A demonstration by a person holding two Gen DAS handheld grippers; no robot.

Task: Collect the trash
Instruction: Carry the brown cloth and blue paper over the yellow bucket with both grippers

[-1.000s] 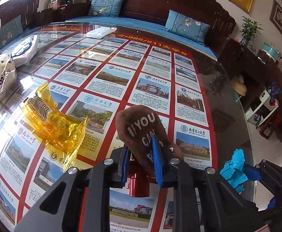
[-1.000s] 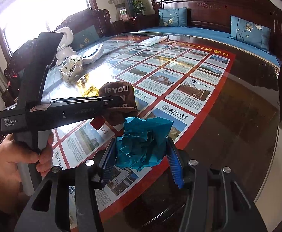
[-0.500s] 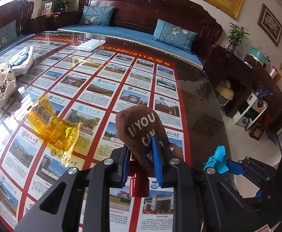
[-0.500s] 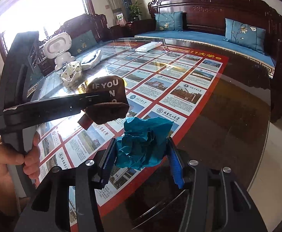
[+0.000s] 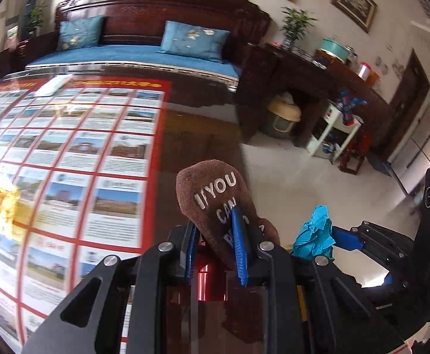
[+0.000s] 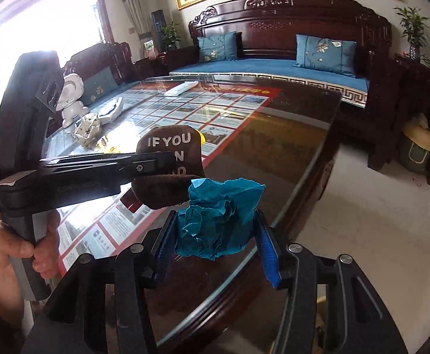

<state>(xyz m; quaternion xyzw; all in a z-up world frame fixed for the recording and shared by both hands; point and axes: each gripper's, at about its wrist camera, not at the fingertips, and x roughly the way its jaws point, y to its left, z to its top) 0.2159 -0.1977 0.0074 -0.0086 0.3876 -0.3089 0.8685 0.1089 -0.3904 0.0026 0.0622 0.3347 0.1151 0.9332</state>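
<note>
With 2 pieces lifted, the left tongs (image 5: 215, 246) clamping a brown cloth (image 5: 215, 194) and the right tongs (image 6: 215, 243) blue paper (image 6: 217, 218), a yellow wrapper (image 5: 3, 197) remains on the table's (image 5: 197, 135) left.

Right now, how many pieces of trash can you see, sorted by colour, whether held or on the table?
Brown: 1, the brown cloth piece printed with IF YOU, held in the left gripper.
Blue: 1, the crumpled blue paper, held in the right gripper.
Yellow: 1, the yellow wrapper lying on the table.
Total: 3.
</note>
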